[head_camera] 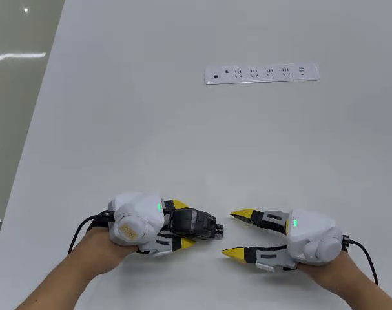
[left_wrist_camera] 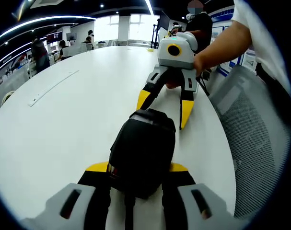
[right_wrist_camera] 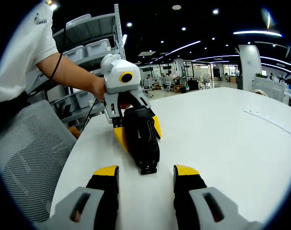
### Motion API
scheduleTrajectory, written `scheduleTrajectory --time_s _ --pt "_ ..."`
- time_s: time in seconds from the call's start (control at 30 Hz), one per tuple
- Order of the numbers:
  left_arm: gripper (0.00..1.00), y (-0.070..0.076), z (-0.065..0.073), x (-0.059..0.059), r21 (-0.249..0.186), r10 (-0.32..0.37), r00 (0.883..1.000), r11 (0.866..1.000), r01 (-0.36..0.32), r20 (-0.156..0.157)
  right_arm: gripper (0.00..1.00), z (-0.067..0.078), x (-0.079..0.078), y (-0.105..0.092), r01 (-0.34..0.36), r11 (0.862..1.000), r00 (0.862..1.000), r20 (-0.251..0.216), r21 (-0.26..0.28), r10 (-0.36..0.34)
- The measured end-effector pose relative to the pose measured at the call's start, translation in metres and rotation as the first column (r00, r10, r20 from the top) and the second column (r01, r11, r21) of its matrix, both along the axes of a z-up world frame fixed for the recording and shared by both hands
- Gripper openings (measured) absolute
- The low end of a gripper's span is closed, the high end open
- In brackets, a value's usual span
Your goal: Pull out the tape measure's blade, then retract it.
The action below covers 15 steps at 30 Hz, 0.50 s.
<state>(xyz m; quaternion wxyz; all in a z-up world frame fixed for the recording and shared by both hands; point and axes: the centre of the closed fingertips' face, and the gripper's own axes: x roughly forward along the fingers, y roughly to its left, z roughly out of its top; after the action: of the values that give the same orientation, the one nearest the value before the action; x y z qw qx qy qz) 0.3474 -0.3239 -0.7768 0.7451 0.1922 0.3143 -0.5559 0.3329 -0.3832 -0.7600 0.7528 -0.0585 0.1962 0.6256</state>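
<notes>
left gripper (head_camera: 182, 224): jaws clamped on the sides of the black tape measure (head_camera: 199, 223) | tape measure: lower centre of the head view, low against the white table (head_camera: 183, 129), nose toward the right gripper (head_camera: 233, 233) | right gripper: jaws spread, holding nothing, tips near the nose, apart from it | power strip (head_camera: 261, 73): upper right, well apart

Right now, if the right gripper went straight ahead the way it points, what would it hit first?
Most likely the nose of the tape measure, clamped in the left gripper, facing the open jaws of the right gripper across a small gap.
</notes>
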Motion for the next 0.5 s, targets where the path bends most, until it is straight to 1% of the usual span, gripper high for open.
scheduleTrajectory --time_s 0.03,0.2,0.4,0.5 --pt "0.37 0.0003 -0.0001 0.0008 0.000 0.002 1.000 1.000 -0.002 0.000 0.45 0.0001 0.0001 0.0001 0.000 1.000 1.000 0.000 0.001 0.000" --pt "0.36 0.0003 -0.0003 0.0010 -0.003 0.000 1.000 1.000 0.000 -0.005 0.44 0.0000 0.0003 0.0002 -0.001 1.000 1.000 0.002 0.001 0.001" --pt "0.36 -0.0001 -0.0005 0.0011 -0.001 -0.007 1.000 1.000 0.007 0.002 0.44 -0.0021 -0.0005 -0.0008 -0.003 1.000 1.000 0.001 -0.006 0.003" --pt "0.36 0.0003 -0.0013 0.0011 -0.005 -0.005 1.000 1.000 0.005 -0.002 0.44 -0.0022 0.0003 0.0000 -0.004 1.000 1.000 -0.004 -0.001 0.004"
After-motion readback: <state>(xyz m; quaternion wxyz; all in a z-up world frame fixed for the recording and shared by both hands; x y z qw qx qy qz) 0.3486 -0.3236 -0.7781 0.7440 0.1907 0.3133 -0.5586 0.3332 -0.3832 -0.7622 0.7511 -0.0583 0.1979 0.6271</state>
